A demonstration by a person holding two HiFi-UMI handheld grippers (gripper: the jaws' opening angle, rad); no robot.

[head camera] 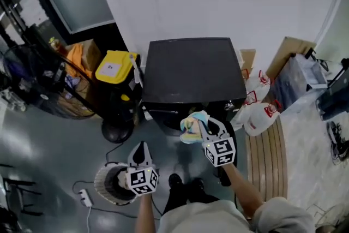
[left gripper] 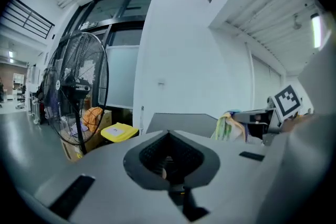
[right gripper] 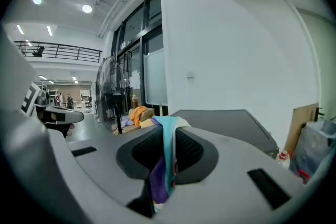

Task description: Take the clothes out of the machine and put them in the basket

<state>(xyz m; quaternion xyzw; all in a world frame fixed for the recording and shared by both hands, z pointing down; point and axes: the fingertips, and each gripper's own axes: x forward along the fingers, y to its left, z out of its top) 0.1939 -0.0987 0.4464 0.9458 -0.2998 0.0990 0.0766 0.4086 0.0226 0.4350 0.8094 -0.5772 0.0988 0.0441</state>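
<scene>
While crumpled pastel cloth [head camera: 190, 128] is being gripped by right claw [head camera: 206, 128], release into round white basket [head camera: 103, 180] under empty clenched left claw [head camera: 143, 149] is being awaited.

Grey floor [head camera: 32, 139] — machine [head camera: 192, 71], basket [head camera: 107, 189], power strip [head camera: 84, 197]

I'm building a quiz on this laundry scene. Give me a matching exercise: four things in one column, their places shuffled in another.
1 pastel multicoloured cloth
2 yellow-lidded plastic bin
3 white round basket
4 white red-labelled plastic jugs

A left of the black machine
B right of the machine
C clamped in the right tongs
D on the floor by the left tongs

Pairs: 1-C, 2-A, 3-D, 4-B
</scene>
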